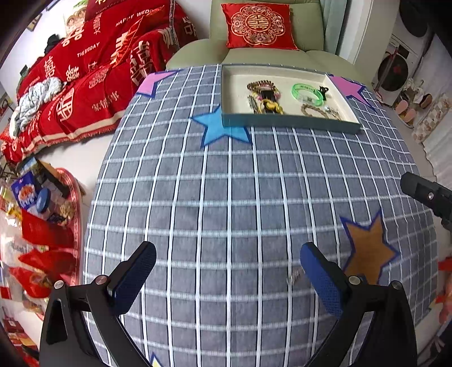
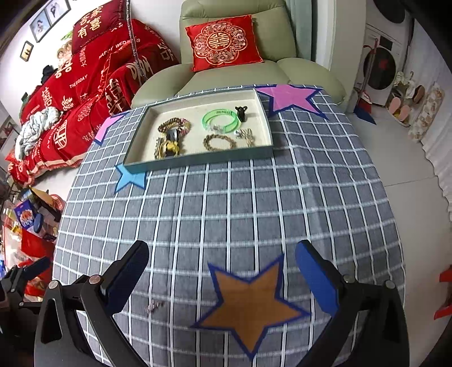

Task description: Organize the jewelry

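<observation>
A home living room, dressed for a wedding.

A green armchair (image 2: 234, 70) with a red double-happiness cushion (image 2: 224, 42) stands past the far edge of a table under a grey checked cloth (image 2: 226, 203) with coloured stars. Beyond the table's left edge, a sofa (image 2: 84, 93) is draped in red throws printed "Happy Wedding", with framed pictures (image 2: 46, 17) on the wall above. Past the right edge, a washing machine (image 2: 380, 66) and slippers (image 2: 401, 110) sit on the tiled floor. Red gift packets and snack boxes (image 1: 36, 214) crowd a low stand by the near left corner.
</observation>
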Demonstrator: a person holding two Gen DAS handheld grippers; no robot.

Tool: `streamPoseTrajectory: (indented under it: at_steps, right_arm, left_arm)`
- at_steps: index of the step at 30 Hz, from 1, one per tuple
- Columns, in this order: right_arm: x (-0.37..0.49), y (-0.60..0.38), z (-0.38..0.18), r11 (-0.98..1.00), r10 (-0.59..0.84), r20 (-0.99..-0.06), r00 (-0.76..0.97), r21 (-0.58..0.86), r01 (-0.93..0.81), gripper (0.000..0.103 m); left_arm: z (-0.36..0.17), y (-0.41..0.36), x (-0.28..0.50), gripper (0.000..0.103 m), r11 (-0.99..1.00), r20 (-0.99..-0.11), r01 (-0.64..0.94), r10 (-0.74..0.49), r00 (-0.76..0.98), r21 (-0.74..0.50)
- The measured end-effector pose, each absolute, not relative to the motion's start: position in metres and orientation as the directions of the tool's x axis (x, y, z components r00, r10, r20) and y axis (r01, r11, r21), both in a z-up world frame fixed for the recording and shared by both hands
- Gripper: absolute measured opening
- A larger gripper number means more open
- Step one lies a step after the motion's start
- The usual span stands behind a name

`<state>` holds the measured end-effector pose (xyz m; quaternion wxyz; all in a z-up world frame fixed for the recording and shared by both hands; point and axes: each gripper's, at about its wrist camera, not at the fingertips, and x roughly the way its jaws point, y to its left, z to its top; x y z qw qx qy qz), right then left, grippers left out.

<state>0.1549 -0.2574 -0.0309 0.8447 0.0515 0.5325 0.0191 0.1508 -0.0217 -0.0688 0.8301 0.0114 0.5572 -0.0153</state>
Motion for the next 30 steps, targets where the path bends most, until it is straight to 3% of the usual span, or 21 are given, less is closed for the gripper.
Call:
streamPoseTrajectory:
  at_steps: [14,30]
  right_arm:
    - [0.081,-0.247,0.012,0.998,0.045,-0.873,0.487,0.060,0.016,0.103]
    - [0.053,-0.233,0.049,1.000,0.010,-0.822,0.569,0.021,0.013,0.103]
  left_arm:
    - [-0.029,-0.008,0.092,0.103,0.999,-0.894,0.042,-0.015,0.448,0.004]
    - [0.005,-0.003,0.073,0.103,1.000,-0.853,0.023,-0.010,0.522,0.002]
